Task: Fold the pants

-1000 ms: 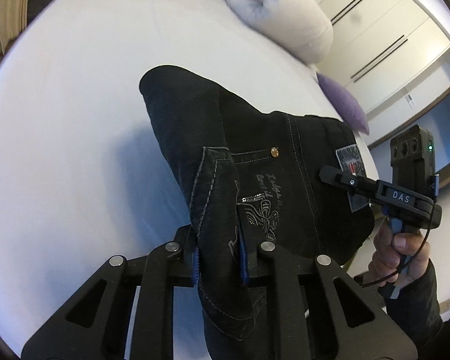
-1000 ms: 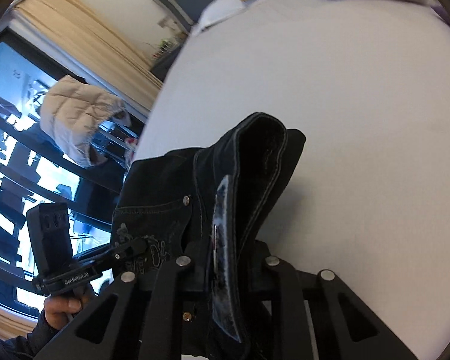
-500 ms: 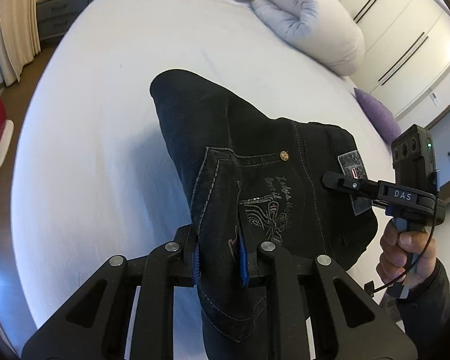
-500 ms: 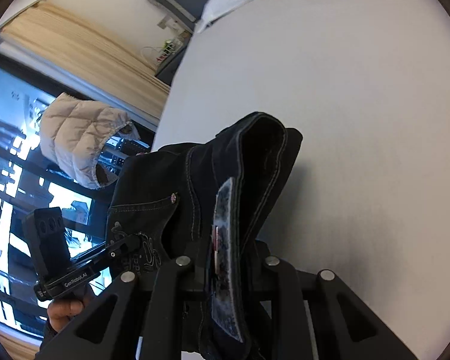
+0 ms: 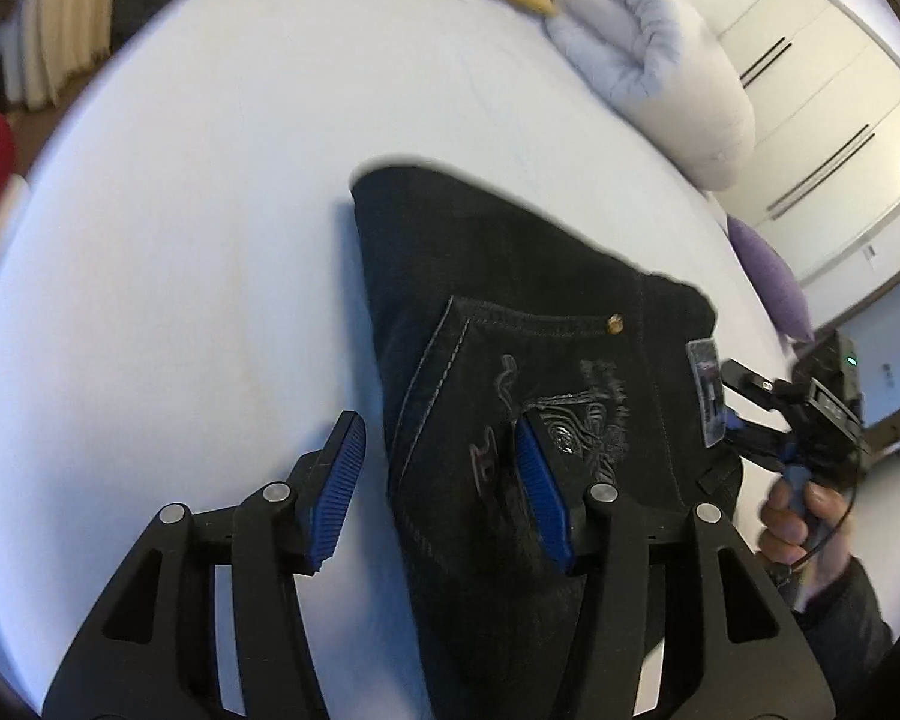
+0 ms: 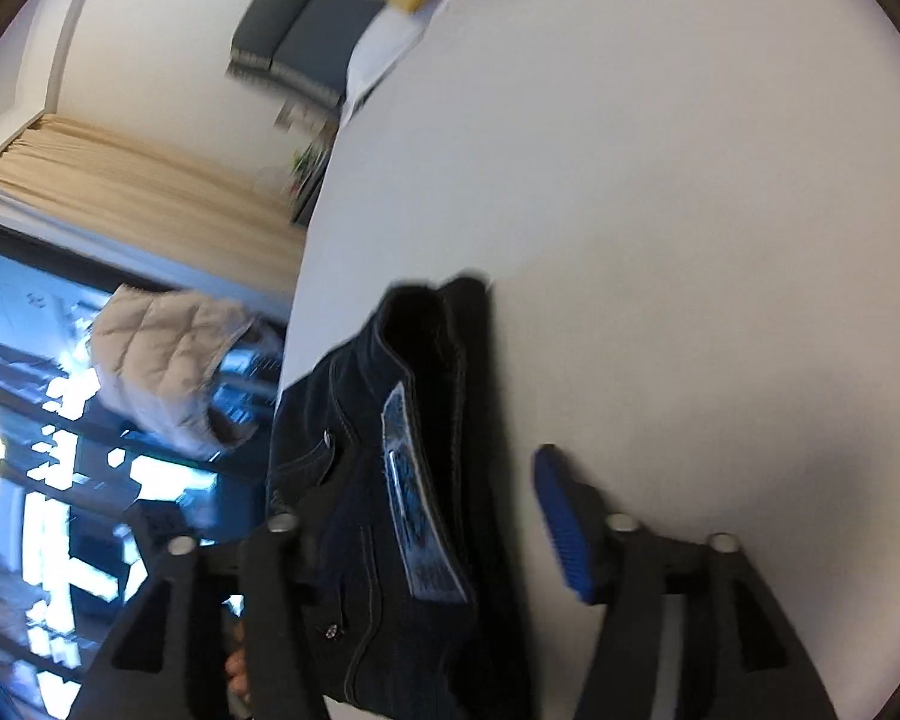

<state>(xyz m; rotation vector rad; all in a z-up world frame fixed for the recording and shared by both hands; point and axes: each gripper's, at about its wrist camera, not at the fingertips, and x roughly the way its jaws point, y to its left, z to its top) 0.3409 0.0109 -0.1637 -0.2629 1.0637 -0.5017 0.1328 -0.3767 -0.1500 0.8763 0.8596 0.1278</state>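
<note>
Lying folded on white bed sheet [image 5: 168,276]: black denim pants [image 5: 510,312], embroidered back pocket up. Left gripper [image 5: 438,480] jaws spread, blue ribbed pads astride pants edge, not pinching. Right gripper [image 6: 450,516] jaws spread; fabric between them, left pad hidden behind denim. Left wrist view only: right hand [image 5: 804,516] on handle, grey rolled duvet [image 5: 660,78], purple cushion [image 5: 768,282], white wardrobe doors [image 5: 822,78]. Right wrist view only: beige curtain [image 6: 132,180], quilted beige jacket [image 6: 168,360] at window, rectangular waistband patch [image 6: 414,498].
</note>
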